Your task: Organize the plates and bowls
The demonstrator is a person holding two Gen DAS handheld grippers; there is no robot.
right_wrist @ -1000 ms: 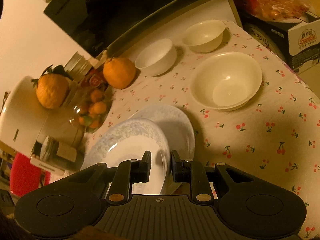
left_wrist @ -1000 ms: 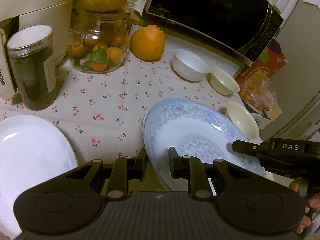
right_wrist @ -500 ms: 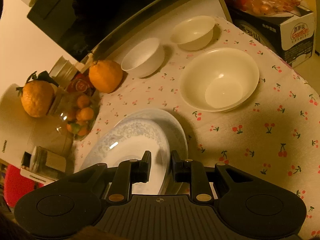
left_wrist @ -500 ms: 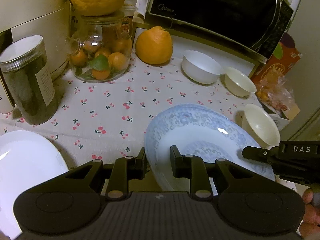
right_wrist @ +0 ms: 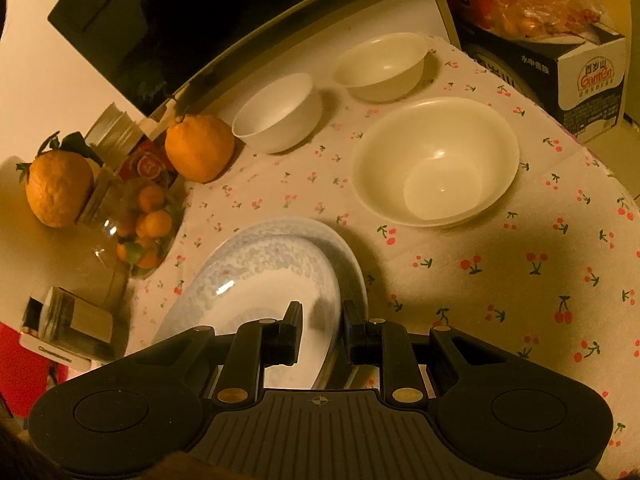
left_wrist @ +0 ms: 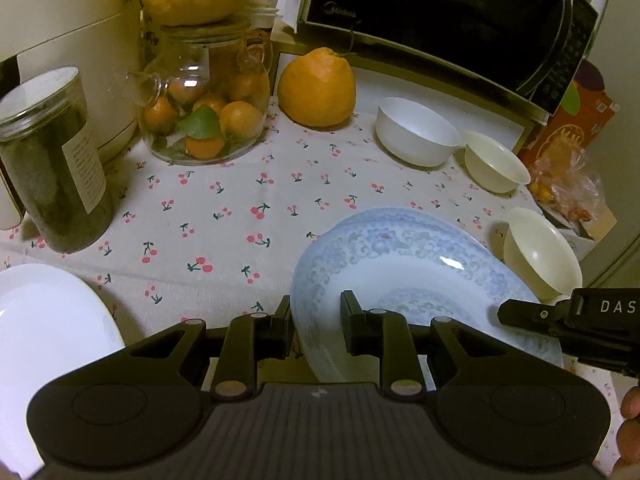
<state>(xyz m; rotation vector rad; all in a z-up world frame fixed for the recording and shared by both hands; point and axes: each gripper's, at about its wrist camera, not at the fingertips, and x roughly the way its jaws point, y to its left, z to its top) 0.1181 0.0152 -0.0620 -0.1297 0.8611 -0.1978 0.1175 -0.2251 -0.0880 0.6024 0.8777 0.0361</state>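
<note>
From the left wrist, the left tool point(left_wrist: 316, 320) pinches the near rim of the blue patterned plate point(left_wrist: 404, 276), which sits on the cherry-print surface point(left_wrist: 224, 208); a white plate point(left_wrist: 48, 320) lies to the plate's left, three bowls beyond to its right. From the right wrist, the right tool point(right_wrist: 320, 330) grips the same plate's point(right_wrist: 256, 276) edge, tilted above another plate point(right_wrist: 352, 268); a large cream bowl point(right_wrist: 436, 160) sits beyond it.
</note>
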